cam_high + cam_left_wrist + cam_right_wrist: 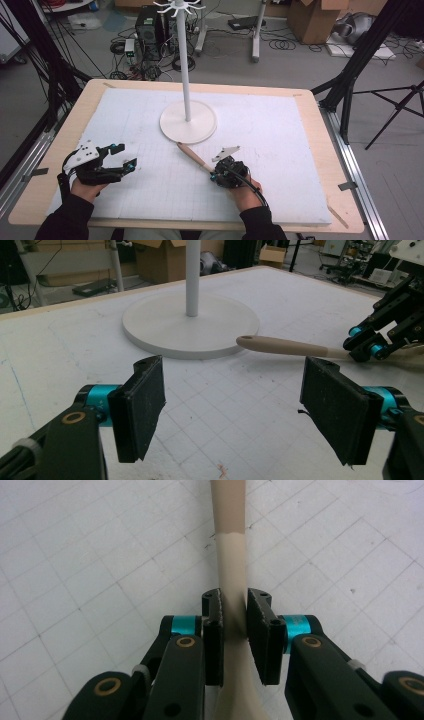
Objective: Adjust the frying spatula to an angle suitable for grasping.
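A beige utensil with a long handle (pixel 192 155) lies slanted on the white gridded mat, its handle end pointing toward the stand's base. My right gripper (pixel 216 175) is shut on its pale neck (pixel 233 615), both pads pressing the sides. From the left gripper view the handle (pixel 285 346) reaches out from the right gripper (pixel 367 347) toward the base. My left gripper (pixel 126 158) rests at the mat's left, jaws wide apart with nothing between its pads (pixel 145 400).
A white hook stand rises from a round base (pixel 188 122) at the mat's middle back, its pole (pixel 183 60) tall and thin. The foam mat (pixel 280 150) covers a wooden table. Cables, a computer tower and boxes sit on the floor beyond.
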The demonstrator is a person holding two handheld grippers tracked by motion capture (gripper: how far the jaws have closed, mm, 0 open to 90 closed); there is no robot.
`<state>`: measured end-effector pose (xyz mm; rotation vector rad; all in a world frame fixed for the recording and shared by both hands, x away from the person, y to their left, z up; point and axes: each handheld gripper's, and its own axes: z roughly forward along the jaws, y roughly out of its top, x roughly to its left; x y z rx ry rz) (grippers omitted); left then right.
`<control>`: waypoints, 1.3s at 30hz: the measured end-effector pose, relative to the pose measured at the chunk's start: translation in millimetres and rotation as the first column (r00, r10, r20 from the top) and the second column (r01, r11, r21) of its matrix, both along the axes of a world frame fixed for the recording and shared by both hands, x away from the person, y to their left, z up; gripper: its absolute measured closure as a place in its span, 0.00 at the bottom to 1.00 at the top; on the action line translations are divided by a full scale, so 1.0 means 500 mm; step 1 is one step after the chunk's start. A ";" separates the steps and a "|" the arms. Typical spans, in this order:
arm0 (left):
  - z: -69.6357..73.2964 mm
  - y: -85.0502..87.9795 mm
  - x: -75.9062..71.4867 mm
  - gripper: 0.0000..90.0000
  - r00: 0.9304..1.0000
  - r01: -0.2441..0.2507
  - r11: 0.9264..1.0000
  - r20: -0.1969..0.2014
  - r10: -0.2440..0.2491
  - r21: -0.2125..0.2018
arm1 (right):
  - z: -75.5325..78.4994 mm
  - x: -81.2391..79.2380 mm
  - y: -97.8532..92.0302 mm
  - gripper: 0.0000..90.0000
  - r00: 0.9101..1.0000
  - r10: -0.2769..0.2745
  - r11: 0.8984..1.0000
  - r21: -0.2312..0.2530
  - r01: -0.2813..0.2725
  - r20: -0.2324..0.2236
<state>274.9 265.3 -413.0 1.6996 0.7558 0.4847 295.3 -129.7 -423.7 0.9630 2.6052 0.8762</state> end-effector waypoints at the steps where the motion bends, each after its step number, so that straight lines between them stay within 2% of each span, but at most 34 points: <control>1: 0.000 0.000 0.000 0.29 1.000 0.001 1.000 0.000 -0.001 0.002 | 0.000 0.000 -0.001 0.86 1.000 -0.005 1.000 0.007 0.005 -0.007; 6: 0.000 0.001 0.000 0.29 1.000 0.002 1.000 -0.001 -0.002 0.003 | -0.002 0.002 -0.004 0.85 1.000 0.001 1.000 0.017 -0.001 -0.004; 7: 0.000 0.000 0.000 0.29 1.000 0.001 1.000 -0.001 -0.001 0.001 | -0.001 0.001 -0.007 0.80 1.000 0.000 0.999 0.037 0.000 0.003; 9: 0.000 0.000 0.000 0.29 1.000 0.001 1.000 -0.001 -0.001 0.001 | 0.001 0.001 -0.008 0.79 1.000 -0.004 0.999 0.050 0.004 0.008; 10: -0.001 0.000 0.000 0.29 1.000 0.000 1.000 -0.001 0.000 0.000 | 0.007 0.001 -0.013 0.79 1.000 -0.008 0.997 0.077 0.007 0.019; 13: -0.001 0.000 0.000 0.29 1.000 0.002 1.000 -0.002 -0.002 0.000 | 0.013 -0.001 -0.018 0.78 0.999 -0.010 0.996 0.088 0.007 0.033; 15: -0.001 0.000 0.000 0.29 1.000 0.003 1.000 -0.002 -0.003 0.002 | 0.022 -0.005 -0.027 0.72 0.998 -0.004 0.993 0.115 -0.003 0.066; 17: -0.001 0.000 0.000 0.29 1.000 0.003 1.000 -0.002 -0.003 0.002 | 0.024 -0.006 -0.028 0.70 0.997 -0.003 0.993 0.120 -0.006 0.075; 18: -0.001 0.000 0.000 0.29 1.000 0.003 1.000 -0.002 -0.003 0.003 | 0.028 -0.009 -0.031 0.68 0.996 -0.001 0.992 0.123 -0.009 0.088; 19: -0.001 0.000 0.000 0.29 1.000 0.002 1.000 -0.003 -0.002 0.002 | 0.038 -0.015 -0.037 0.62 0.993 -0.004 0.990 0.138 -0.013 0.120; 21: -0.001 0.000 0.000 0.29 1.000 0.003 1.000 -0.004 -0.003 0.002 | 0.042 -0.017 -0.040 0.59 0.991 -0.005 0.990 0.138 -0.013 0.131; 22: -0.001 0.000 0.000 0.29 1.000 0.003 1.000 -0.003 -0.003 -0.003 | 0.052 -0.026 -0.047 0.51 0.988 -0.021 0.990 0.142 -0.001 0.156; 24: -0.001 0.000 0.000 0.29 1.000 0.003 1.000 -0.003 -0.003 -0.002 | 0.056 -0.028 -0.051 0.48 0.986 -0.023 0.990 0.143 0.000 0.163; 25: -0.001 0.000 0.000 0.29 1.000 0.004 1.000 -0.003 -0.004 -0.003 | 0.063 -0.036 -0.062 0.40 0.985 -0.020 0.988 0.152 -0.006 0.173; 26: -0.001 0.000 0.000 0.29 1.000 0.002 1.000 -0.003 -0.002 -0.008 | 0.063 -0.036 -0.062 0.40 0.985 -0.020 0.988 0.152 -0.006 0.173; 27: -0.001 0.000 -0.001 0.28 1.000 -0.003 1.000 -0.003 0.003 -0.016 | 0.066 -0.045 -0.075 0.28 0.982 -0.022 0.987 0.161 -0.008 0.189; 28: -0.001 0.000 -0.001 0.27 1.000 -0.003 1.000 -0.003 0.003 -0.016 | 0.066 -0.045 -0.075 0.28 0.982 -0.022 0.987 0.161 -0.008 0.189; 30: 0.000 0.000 -0.002 0.26 1.000 -0.010 0.999 -0.002 0.010 -0.035 | 0.065 -0.052 -0.091 0.19 0.977 -0.028 0.984 0.179 -0.010 0.210; 31: 0.001 0.000 -0.002 0.24 1.000 -0.012 0.999 -0.003 0.012 -0.045 | 0.064 -0.057 -0.107 0.18 0.973 -0.017 0.982 0.187 -0.027 0.230; 33: 0.003 -0.002 -0.004 0.22 1.000 -0.015 0.997 -0.004 0.015 -0.078 | 0.064 -0.058 -0.120 0.18 0.970 -0.027 0.979 0.204 -0.023 0.242; 38: 0.001 -0.006 -0.001 0.22 1.000 -0.006 0.995 -0.011 0.005 -0.102 | 0.070 -0.062 -0.142 0.18 0.967 -0.051 0.971 0.237 -0.009 0.249; 39: -0.002 -0.007 0.000 0.22 1.000 -0.003 0.995 -0.018 0.001 -0.099 | 0.075 -0.062 -0.151 0.18 0.965 -0.044 0.967 0.255 -0.024 0.258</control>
